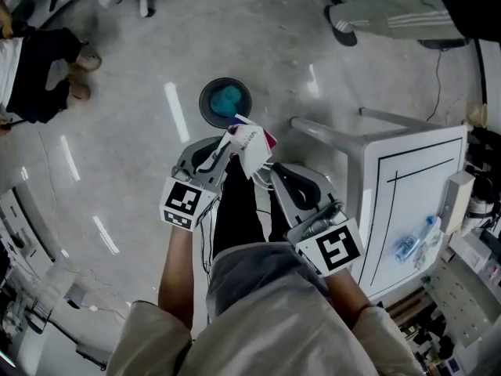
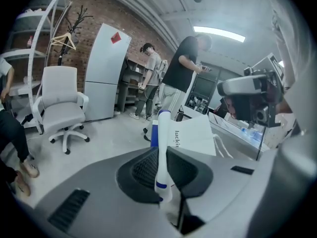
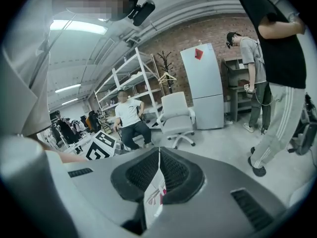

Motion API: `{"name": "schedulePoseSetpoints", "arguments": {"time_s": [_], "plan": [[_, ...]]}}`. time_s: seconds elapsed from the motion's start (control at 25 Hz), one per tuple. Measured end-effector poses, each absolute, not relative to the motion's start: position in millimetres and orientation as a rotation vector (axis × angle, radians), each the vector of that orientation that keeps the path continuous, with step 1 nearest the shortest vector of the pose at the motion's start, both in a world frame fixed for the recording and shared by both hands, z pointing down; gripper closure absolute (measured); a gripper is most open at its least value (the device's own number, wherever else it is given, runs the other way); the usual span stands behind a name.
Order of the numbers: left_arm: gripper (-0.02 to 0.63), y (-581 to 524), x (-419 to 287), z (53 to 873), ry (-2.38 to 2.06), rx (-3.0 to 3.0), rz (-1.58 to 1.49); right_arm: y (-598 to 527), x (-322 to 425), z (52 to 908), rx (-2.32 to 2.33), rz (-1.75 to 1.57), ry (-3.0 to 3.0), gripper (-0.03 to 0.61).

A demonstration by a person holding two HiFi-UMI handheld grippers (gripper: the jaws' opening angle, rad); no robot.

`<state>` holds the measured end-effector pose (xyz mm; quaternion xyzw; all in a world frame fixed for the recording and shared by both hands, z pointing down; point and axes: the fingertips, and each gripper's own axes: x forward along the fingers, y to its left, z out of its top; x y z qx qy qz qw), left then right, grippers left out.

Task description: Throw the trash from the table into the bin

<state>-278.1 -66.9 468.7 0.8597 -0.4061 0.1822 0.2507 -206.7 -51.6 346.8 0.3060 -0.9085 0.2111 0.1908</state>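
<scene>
A white paper bag with blue and red print hangs between both grippers, above the floor and just short of the round bin with a blue liner. My left gripper is shut on the bag's left edge; in the left gripper view the bag stands upright between the closed jaws. My right gripper is shut on the bag's other side. In the right gripper view only a thin edge of the bag with pink print shows in the closed jaws.
A white table stands at the right with a plastic bottle on it. A seated person is at the far left; another person's feet are at the top right. A white office chair and a fridge stand further off.
</scene>
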Motion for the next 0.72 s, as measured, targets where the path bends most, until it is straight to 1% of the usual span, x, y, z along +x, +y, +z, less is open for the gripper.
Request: {"name": "schedulePoseSetpoints", "arguments": {"time_s": [0.32,0.64,0.72], "plan": [[0.571,-75,-294,537,-1.082,2.300,0.523,-59,-233,399,0.876,0.662,-2.513,0.555],[0.571,-83,-295,605,-1.018,2.261,0.595,-62,-236,445,0.884,0.748,-2.467,0.555],[0.571,-86,-292,608,-1.010,2.257,0.578,-62,-235,448,0.886,0.743,-2.459,0.554]]}}
